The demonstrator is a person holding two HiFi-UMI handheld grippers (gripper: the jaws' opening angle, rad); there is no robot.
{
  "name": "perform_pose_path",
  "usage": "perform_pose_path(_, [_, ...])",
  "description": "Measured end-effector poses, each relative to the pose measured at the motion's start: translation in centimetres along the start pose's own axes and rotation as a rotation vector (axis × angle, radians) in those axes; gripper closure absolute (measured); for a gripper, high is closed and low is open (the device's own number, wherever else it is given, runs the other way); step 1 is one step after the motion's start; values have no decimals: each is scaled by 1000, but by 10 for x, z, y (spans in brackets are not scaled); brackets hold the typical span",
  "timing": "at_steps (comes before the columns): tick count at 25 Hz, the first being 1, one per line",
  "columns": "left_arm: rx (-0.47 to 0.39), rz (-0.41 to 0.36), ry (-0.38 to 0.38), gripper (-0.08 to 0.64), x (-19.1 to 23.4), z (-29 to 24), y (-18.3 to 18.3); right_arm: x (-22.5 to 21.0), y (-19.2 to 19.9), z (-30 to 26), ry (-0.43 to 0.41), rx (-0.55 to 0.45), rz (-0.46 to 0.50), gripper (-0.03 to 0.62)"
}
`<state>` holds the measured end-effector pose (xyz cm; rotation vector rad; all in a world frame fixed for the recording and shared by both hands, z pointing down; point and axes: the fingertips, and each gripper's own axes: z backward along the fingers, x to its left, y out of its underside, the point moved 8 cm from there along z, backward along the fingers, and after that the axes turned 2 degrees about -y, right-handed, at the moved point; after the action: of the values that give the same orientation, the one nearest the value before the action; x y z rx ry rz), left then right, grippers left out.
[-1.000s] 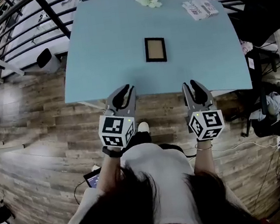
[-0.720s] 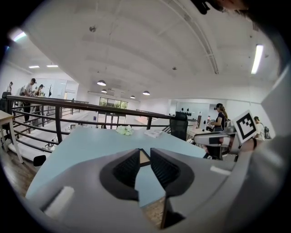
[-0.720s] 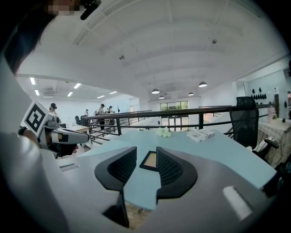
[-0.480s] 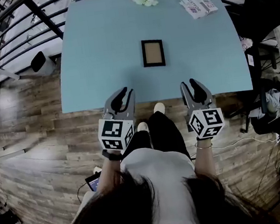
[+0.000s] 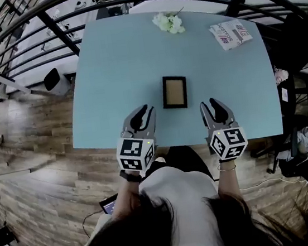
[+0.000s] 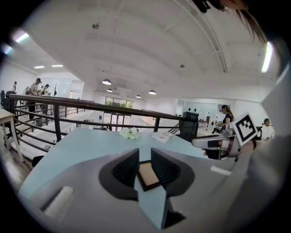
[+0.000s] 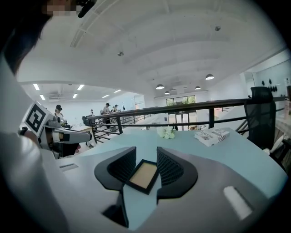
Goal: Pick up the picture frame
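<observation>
picture frame (image 5: 174, 91) lies flat on the blue worktop (image 5: 113, 68), untouched
left hand-held gripper (image 5: 142, 111) near its lower-left corner, jaws apart, empty; right hand-held gripper (image 5: 209, 104) near its lower-right corner, jaws just been opening, nothing between.

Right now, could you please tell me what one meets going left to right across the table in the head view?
Left gripper, picture frame, right gripper (its empty jaws have just been opening), printed packet; the flowers overlap the frame's span.

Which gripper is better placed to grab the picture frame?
Right, marginally. Left gripper and right gripper both sit short of the picture frame, but right's view centres it; its jaws, just opening, hold nothing.
</observation>
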<state>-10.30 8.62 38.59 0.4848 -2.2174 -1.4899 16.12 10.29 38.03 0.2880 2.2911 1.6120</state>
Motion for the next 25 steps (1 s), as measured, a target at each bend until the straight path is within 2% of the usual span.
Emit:
perform_pose_path(6, [-16,23,-33,480,9,-43,-27,-32,-26,-42,-56,9,10,477])
perform_pose_path(13, [2,65,-57,480,16,-67,-32,-47,-30,-66,-105,38,-4,477])
perform_pose_path(25, [54,92,-17,480,35,-92,-34,-49,-37,-89,-96,71,-34,477])
